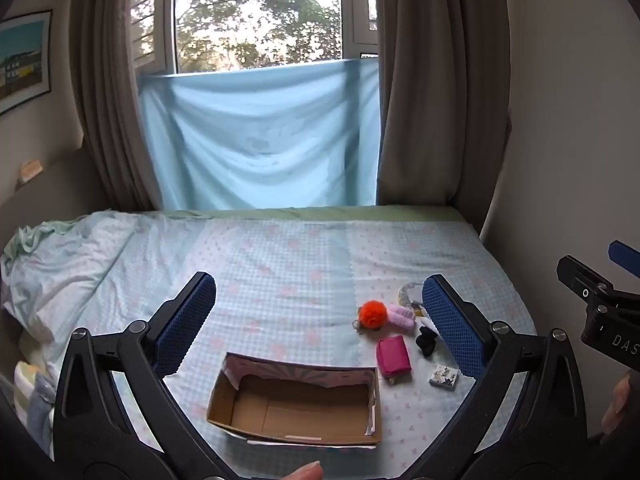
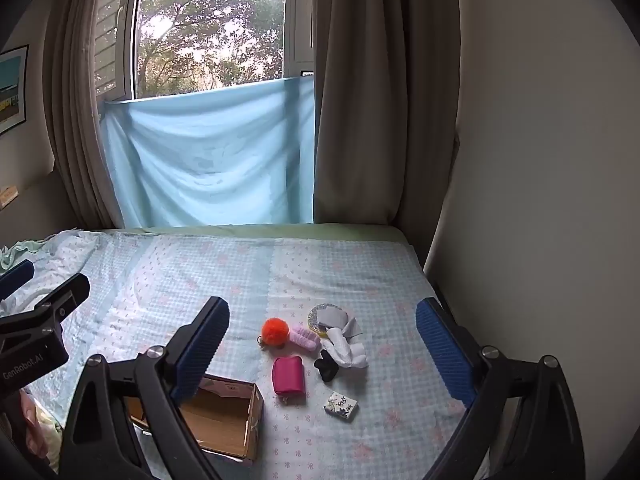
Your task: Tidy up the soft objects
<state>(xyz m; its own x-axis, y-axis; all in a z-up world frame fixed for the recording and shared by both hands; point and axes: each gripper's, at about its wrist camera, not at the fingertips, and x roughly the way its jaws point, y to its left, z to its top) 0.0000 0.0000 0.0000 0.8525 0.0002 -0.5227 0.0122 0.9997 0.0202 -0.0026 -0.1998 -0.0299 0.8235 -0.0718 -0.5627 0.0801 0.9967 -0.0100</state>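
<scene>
Above the bed, left tool and right tool both spread wide, pinching nothing. Between them: open cardboard box, empty; just beside it pink pouch, orange pompom, white sock, black sock.

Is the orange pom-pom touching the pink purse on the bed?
Apart. In the right wrist view a strip of bedsheet shows between the orange pom-pom and the pink purse; the left wrist view shows the same gap.
</scene>
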